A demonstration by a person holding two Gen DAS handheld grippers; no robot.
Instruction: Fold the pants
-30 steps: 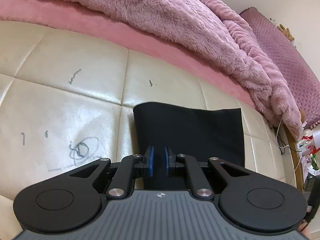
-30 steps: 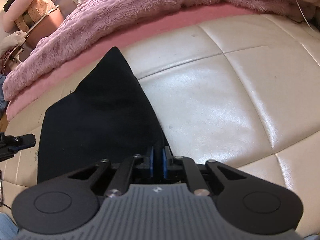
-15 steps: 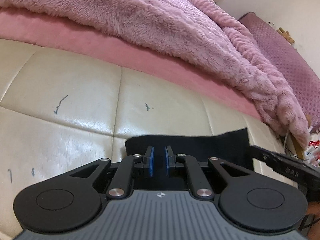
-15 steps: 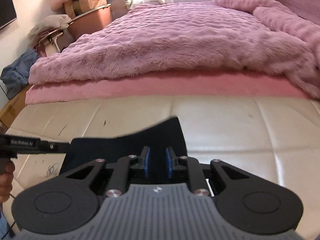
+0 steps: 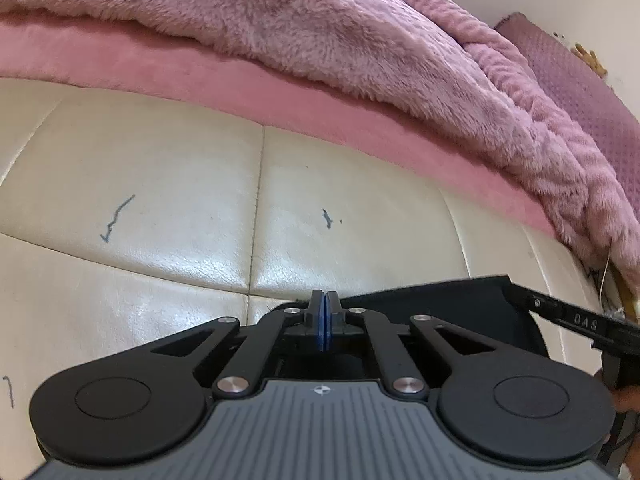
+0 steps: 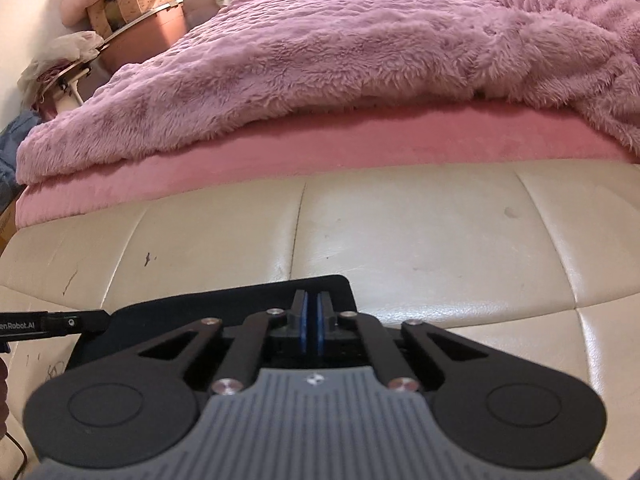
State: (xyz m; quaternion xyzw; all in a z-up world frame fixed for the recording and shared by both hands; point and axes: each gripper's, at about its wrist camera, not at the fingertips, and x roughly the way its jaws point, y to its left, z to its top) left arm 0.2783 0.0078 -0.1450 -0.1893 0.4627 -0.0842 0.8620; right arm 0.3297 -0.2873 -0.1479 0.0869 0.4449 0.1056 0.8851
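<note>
Cream leather cushions (image 5: 160, 208) below the pink blanket (image 6: 360, 60) now show far less of the black pants (image 6: 240, 300), drawn short toward me, with my left gripper (image 5: 323, 312) closing to pinch their edge and my right gripper (image 6: 311, 320) nearly shut over them, so this fold looks almost done.

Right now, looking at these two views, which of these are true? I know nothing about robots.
1. The pants are black. True.
2. The pants lie on top of the fluffy blanket. False: they lie on the cream cushioned surface in front of it; the blanket sits further back, on the bed.
3. The cream surface has dark pen marks on it. True.
4. The blanket is green. False: it is pinkish purple.
</note>
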